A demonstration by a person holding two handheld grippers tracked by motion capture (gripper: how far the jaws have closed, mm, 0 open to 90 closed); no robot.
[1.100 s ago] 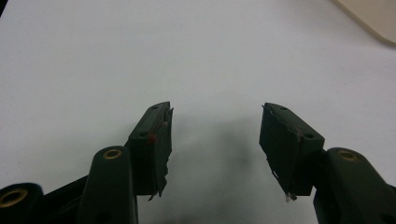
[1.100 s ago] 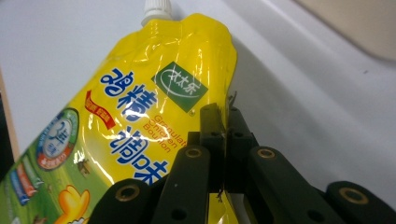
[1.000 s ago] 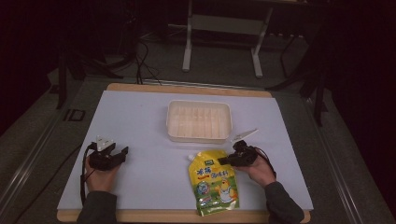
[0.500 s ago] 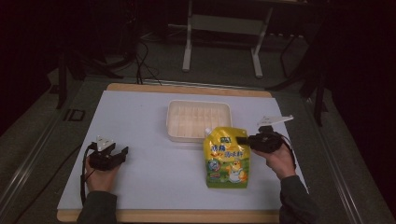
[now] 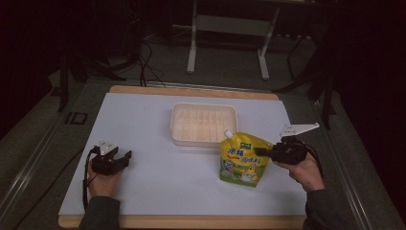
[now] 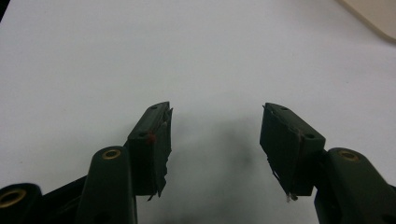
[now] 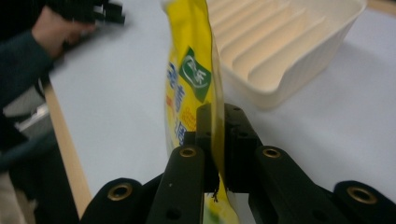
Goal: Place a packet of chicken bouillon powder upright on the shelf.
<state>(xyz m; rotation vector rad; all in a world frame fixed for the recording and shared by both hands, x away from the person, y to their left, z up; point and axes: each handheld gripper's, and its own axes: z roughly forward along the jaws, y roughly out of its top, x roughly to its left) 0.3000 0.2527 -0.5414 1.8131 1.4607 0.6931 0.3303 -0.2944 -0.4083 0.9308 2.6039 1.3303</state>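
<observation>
The yellow spouted pouch [image 5: 242,160], green-labelled with printed characters, hangs upright pinched in the right tool [image 5: 262,152]; left tool [image 5: 125,157] spread.

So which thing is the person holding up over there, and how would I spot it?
Start at the white table and find the cream ribbed tray at its middle. Just in front of the tray, toward its right corner, stands a yellow and green spouted pouch, its edge pinched in the right gripper. It is the one brightly coloured thing there, printed with a cartoon and capped in white.
</observation>
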